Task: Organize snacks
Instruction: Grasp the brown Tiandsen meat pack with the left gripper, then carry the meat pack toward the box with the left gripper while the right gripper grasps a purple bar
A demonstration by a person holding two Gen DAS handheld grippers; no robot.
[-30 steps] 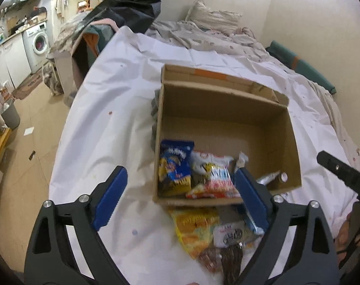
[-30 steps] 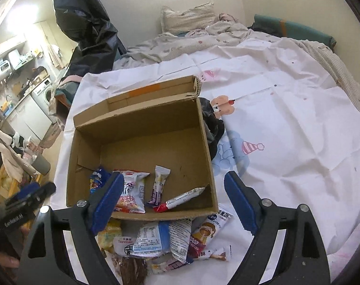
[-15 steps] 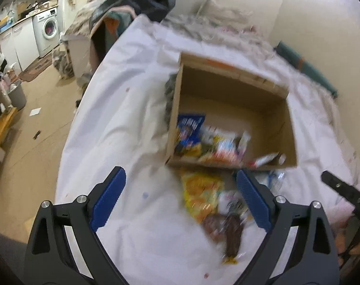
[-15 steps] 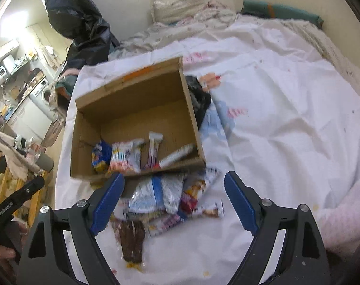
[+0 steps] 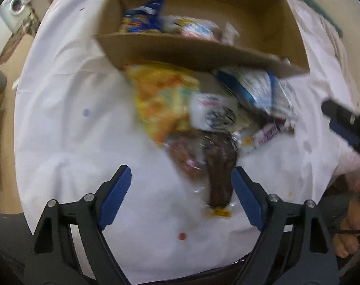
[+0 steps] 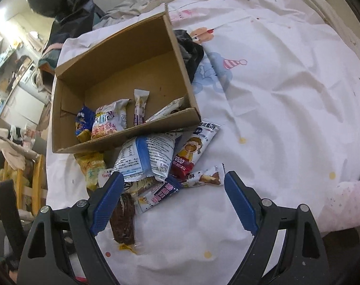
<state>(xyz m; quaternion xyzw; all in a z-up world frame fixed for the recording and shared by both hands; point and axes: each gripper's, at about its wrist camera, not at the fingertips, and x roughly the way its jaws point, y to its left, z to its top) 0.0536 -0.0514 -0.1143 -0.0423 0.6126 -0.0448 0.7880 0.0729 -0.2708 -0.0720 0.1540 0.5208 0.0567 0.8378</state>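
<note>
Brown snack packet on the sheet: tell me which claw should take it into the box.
Left, probably. The brown snack packet lies just ahead of the open left claw, near its right finger. The right claw, also open, faces the purple packet instead.

A white bedsheet printed with cartoon animals and coloured dots (image 6: 286, 99) covers the bed. A crumpled black cloth (image 6: 190, 49) lies on it. At the head of the bed sits a rumpled grey patterned duvet (image 6: 141, 2), with a glossy black plastic bag (image 6: 65, 2) beside it. Off to the side stand a white front-loading washing machine (image 5: 17, 2) and a yellow wooden rack (image 6: 18, 178).
</note>
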